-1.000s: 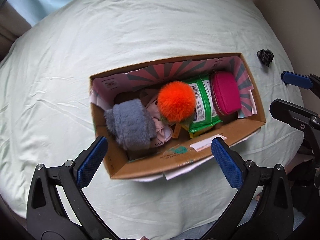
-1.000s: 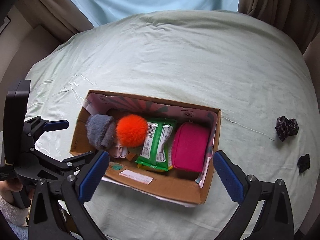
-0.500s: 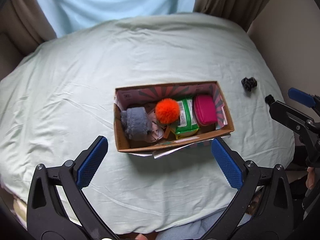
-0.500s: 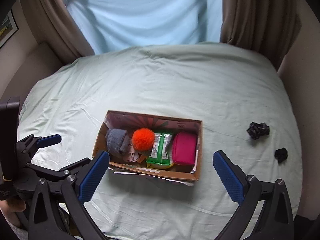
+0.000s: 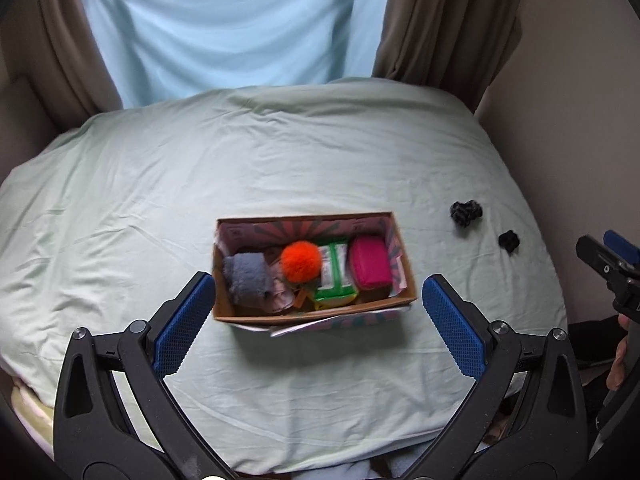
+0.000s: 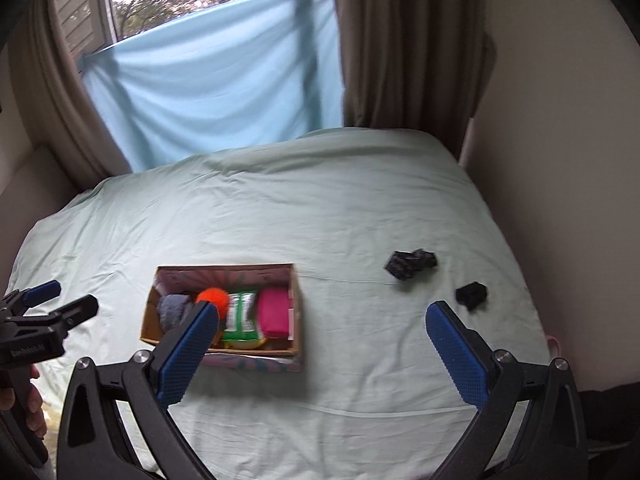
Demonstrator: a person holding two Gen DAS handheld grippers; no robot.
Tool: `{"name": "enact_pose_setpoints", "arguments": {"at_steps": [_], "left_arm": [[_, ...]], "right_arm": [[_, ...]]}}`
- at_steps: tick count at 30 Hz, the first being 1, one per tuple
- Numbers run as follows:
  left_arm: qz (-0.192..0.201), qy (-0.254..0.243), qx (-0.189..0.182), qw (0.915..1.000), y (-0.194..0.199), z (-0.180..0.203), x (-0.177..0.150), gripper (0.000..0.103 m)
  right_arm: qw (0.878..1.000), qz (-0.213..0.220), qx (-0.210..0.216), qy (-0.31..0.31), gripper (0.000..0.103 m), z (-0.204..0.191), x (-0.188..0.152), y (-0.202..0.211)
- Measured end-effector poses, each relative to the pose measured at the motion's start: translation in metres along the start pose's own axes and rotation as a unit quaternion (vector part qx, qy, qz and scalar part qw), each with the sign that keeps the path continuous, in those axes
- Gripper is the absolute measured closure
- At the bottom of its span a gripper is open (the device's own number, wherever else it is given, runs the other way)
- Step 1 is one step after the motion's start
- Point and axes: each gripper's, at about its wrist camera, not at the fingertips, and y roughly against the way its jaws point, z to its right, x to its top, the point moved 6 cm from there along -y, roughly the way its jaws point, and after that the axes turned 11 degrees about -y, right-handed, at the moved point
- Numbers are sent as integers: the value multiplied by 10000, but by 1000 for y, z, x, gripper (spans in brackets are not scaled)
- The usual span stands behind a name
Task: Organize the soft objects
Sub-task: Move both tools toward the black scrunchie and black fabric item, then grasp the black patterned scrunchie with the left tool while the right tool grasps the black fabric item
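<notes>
A cardboard box (image 5: 316, 314) (image 6: 298, 312) sits on the pale green bed. Inside lie a grey fuzzy piece (image 5: 247, 273) (image 6: 173, 309), an orange pompom (image 5: 301, 261) (image 6: 216, 297), a green wipes pack (image 5: 335, 274) (image 6: 240, 316) and a pink pouch (image 5: 370, 261) (image 6: 273, 312). Two small black soft items lie on the sheet to the box's right: the larger (image 5: 466, 213) (image 6: 410, 263), the smaller (image 5: 509, 240) (image 6: 473, 294). My left gripper (image 5: 316, 322) is open, well back from the box. My right gripper (image 6: 320, 354) is open too, holding nothing.
The bed sheet (image 5: 280, 152) ends at a beige wall on the right (image 6: 568, 160). Brown curtains (image 6: 400, 40) and a light blue cloth (image 6: 216, 80) hang behind the bed. The other gripper shows at each view's edge, with a hand (image 6: 24, 400) on its handle.
Both grippers have pulled up and back from the box, which now looks much smaller. The window and curtains have come into view. Both stay open.
</notes>
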Motion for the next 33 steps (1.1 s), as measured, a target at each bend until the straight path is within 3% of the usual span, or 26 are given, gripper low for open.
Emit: {"name": "enact_pose_setpoints", "arguments": {"at_steps": [7,13,23,33], "left_arm": [[157,-56,-105,9998,-13,79,37,0],[74,-254,-308,9992,-51,162,77,0],[-446,-177,-679,9965,-176,276,120,0],[-1015,35,-804,9916,-310,325,120,0]], "right_arm": [[9996,79,-77,-250,0,81,17,2],[9991,31,-147,-408,0,152,35,-20],[9982,-258,-248,-491,0,246,49,-97],[9973,-533,-197,-474,0,301,42,-202]]}}
